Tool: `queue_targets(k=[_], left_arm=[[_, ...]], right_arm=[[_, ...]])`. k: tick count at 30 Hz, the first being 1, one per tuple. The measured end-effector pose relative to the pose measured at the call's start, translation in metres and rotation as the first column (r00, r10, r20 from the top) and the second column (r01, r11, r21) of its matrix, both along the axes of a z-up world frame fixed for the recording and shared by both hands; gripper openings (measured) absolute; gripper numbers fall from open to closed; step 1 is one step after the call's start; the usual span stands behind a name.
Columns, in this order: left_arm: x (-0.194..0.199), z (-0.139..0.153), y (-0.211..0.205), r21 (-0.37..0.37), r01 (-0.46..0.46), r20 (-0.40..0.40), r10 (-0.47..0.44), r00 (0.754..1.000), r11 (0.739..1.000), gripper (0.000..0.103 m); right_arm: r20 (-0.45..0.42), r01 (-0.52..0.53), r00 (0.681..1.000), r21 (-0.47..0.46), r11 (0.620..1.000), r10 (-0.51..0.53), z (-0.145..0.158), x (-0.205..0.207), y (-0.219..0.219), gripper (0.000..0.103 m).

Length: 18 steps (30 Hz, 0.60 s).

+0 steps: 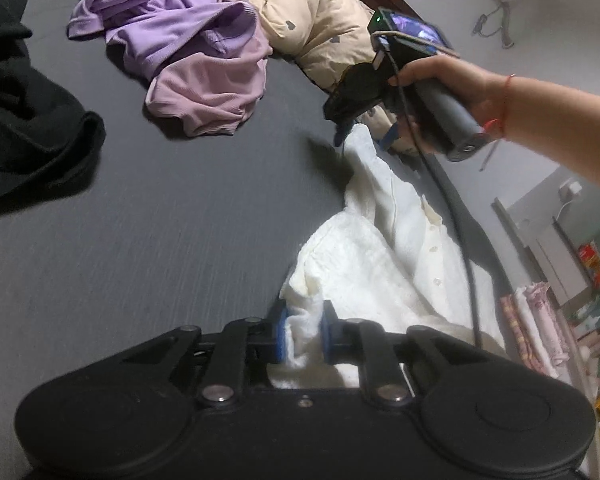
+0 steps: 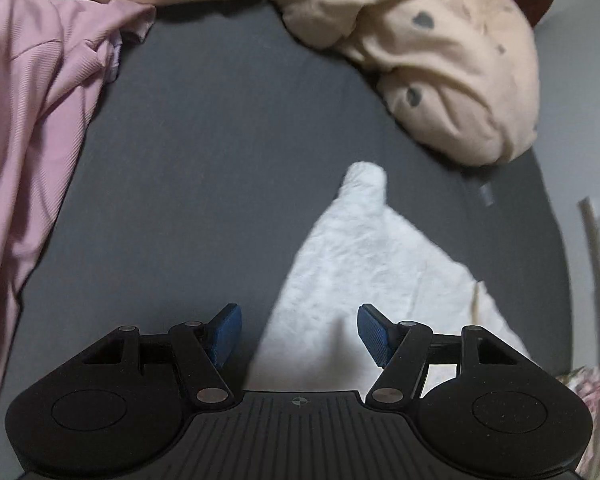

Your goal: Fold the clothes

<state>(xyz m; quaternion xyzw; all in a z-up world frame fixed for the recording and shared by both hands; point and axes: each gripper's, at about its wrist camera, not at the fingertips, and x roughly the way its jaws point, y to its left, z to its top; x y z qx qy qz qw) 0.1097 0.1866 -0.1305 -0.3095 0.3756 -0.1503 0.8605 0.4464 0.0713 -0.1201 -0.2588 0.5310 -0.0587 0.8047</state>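
The white shirt (image 1: 384,264) lies crumpled on the dark grey bed (image 1: 140,240), toward the right edge, with a row of small buttons showing along its front. In the left wrist view it runs from the bottom centre up toward one o'clock, ending in a narrow tip just under the other gripper. The left gripper (image 1: 304,338) has its blue pads pressed onto a bunched fold of the shirt at six o'clock, so it is clamped on the cloth.

In the right wrist view the same white shirt (image 2: 364,264) spreads from the bottom centre, and its pointed tip reaches up to about twelve o'clock of the gripper. The right gripper (image 2: 299,334) hangs over the cloth with its blue pads spread wide and nothing between them. From the left wrist view that gripper (image 1: 342,136) appears at two o'clock, held by a bare hand (image 1: 448,92) with a red string round the wrist; a black cable (image 1: 466,264) trails from it down across the shirt.

Further out, a purple top (image 1: 172,28) and a pink top (image 1: 208,92) lie heaped together at eleven to twelve o'clock. Behind them, at one o'clock, sits a cream quilt (image 1: 300,20) with small dark hearts. A black garment (image 1: 24,120) lies at nine o'clock on the bed's left side.
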Motion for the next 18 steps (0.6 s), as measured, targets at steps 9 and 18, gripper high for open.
queue_targets(k=[9,18], left_arm=[[-0.002,0.003,-0.003,0.029,-0.002,0.002,0.002,1.0,1.0,0.012],[-0.006,0.01,-0.005,0.066,-0.005,0.028,0.003,1.0,0.998,0.009]], right_arm=[[-0.009,0.072,0.997,-0.077,0.994,-0.073,-0.019,0.031,0.009,0.064],[-0.015,0.145,0.989,-0.176,0.974,-0.15,-0.032,0.038,0.006,0.003]])
